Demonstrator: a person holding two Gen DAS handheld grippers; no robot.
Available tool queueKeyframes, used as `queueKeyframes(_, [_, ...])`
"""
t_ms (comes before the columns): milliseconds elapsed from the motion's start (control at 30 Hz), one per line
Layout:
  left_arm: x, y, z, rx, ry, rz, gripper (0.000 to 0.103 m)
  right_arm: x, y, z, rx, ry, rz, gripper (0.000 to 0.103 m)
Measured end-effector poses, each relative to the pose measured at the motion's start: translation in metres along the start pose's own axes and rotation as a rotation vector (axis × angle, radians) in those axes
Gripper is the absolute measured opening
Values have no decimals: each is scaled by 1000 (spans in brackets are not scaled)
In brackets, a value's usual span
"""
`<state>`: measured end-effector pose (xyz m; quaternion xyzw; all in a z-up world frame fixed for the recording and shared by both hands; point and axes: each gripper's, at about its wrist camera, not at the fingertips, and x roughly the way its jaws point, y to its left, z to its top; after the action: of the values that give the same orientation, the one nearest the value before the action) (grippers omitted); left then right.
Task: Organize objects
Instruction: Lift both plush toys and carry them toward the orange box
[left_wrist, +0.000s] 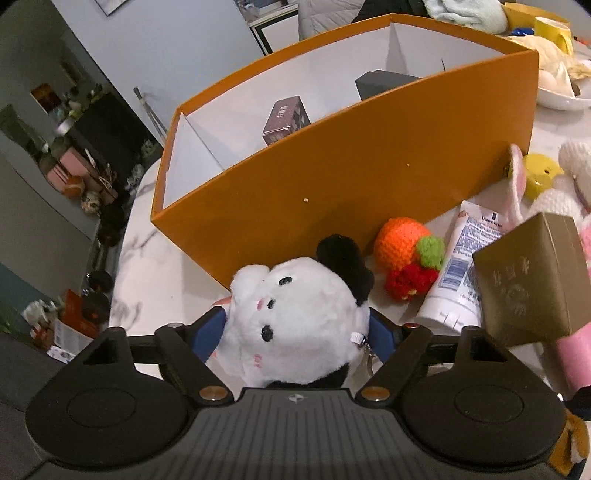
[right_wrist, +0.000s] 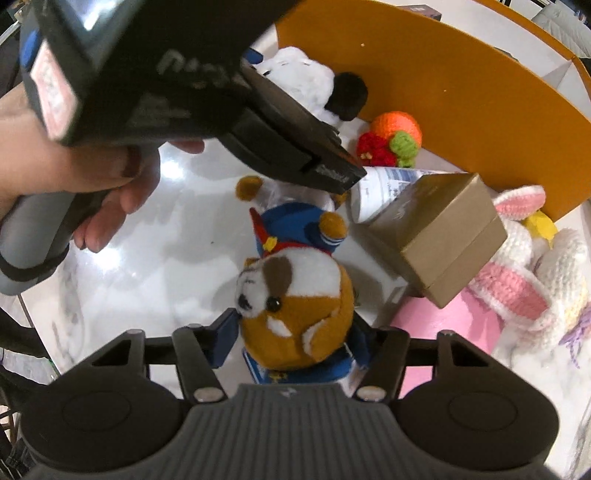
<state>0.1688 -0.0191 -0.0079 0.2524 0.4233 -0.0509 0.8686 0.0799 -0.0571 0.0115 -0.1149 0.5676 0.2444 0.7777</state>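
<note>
My left gripper (left_wrist: 295, 328) is shut on a white plush cat with a black ear (left_wrist: 295, 317), held just in front of the orange box (left_wrist: 332, 177). The box holds a dark carton (left_wrist: 286, 118) and a black box (left_wrist: 384, 83). My right gripper (right_wrist: 293, 338) is shut on a brown and white plush hamster in a blue outfit (right_wrist: 291, 295) above the white marble table (right_wrist: 155, 266). The left gripper's body (right_wrist: 147, 74) and the hand holding it fill the upper left of the right wrist view, with the white plush (right_wrist: 303, 81) beyond.
By the box's front wall lie a crocheted orange and red fruit (left_wrist: 406, 254), a Vaseline tube (left_wrist: 458, 266), a gold box (left_wrist: 532, 280), a knitted white and pink rabbit (right_wrist: 532, 277) and a pink object (right_wrist: 443, 317). A white bowl (left_wrist: 557, 99) and yellow cup (left_wrist: 554, 29) stand behind.
</note>
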Motion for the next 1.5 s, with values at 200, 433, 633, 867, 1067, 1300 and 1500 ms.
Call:
queueKeyframes(200, [-7, 4, -3, 7, -14, -11, 83, -6, 2, -5, -18, -14, -17, 57])
queueKeyframes(433, [-20, 12, -4, -5, -30, -36, 81, -18, 1, -11, -24, -15, -8, 56])
queueKeyframes(633, [-45, 26, 0, -33, -67, -83, 81, -33, -8, -21, -5, -11, 8, 56])
queueKeyframes(867, [-65, 30, 4, -43, -86, -120, 81, -43, -13, -13, 17, -13, 12, 56])
queueKeyframes(1067, [-78, 24, 2, -32, -91, -140, 82, -56, -14, -13, 29, -9, 9, 56])
queueKeyframes(1300, [-90, 24, -1, -33, -91, -169, 82, -77, -21, -13, 40, -7, 1, 56])
queueKeyframes(1500, [-97, 20, -4, -16, -103, -155, 82, -93, -23, -20, 38, -9, -5, 56])
